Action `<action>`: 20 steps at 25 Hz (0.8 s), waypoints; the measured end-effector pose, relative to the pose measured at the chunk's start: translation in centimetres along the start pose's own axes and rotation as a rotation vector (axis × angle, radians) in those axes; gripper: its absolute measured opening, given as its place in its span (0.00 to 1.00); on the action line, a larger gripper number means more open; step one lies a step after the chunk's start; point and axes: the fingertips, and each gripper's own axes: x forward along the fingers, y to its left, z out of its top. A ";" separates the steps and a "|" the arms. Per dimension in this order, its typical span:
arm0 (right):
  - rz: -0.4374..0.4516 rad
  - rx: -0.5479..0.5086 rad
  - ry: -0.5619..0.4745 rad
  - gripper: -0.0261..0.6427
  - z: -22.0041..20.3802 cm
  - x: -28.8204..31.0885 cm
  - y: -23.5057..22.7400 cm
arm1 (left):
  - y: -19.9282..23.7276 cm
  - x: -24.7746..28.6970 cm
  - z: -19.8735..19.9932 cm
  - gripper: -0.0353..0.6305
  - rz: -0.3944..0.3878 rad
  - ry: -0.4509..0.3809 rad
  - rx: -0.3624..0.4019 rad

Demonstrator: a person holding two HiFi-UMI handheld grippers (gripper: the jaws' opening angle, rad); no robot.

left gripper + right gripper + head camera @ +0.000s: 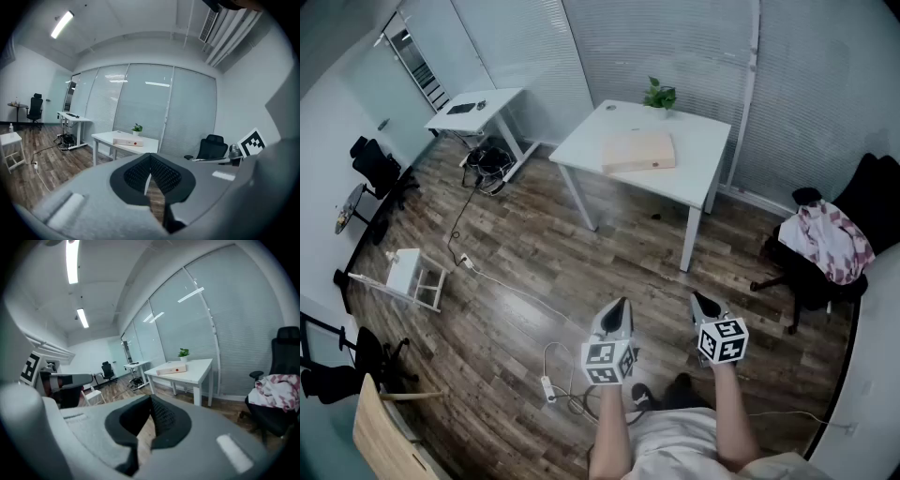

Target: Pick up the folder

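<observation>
A pale beige folder (639, 151) lies flat on the white table (698, 173) at the far side of the room, beside a small potted plant (659, 95). In the left gripper view the folder (127, 142) shows far off on that table, and the right gripper view has the folder (171, 370) there too. Both grippers are held close to the person's body, well short of the table. My left gripper (619, 305) is shut with nothing between its jaws. My right gripper (701, 301) is shut and empty as well.
Wood floor lies between me and the table. A black office chair (825, 248) with a pink patterned cloth stands at the right. A second white desk (478, 108) is at the far left, a small white stool (417, 275) nearer. Cables and a power strip (548, 387) lie on the floor.
</observation>
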 end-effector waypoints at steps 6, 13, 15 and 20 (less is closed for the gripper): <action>0.032 -0.041 -0.018 0.04 2.6 -1.0 -2.9 | -1.8 1.3 2.7 0.06 0.048 -0.063 0.007; 0.098 -0.043 -0.009 0.04 3.7 -2.7 -5.4 | -3.6 1.6 3.8 0.06 0.103 -0.062 -0.026; 0.098 -0.021 -0.007 0.04 3.6 -2.9 -6.5 | -3.5 2.1 3.5 0.06 0.137 -0.031 0.013; 0.104 -0.005 0.005 0.04 4.0 -2.7 -7.9 | -2.5 3.2 4.4 0.06 0.182 -0.008 0.060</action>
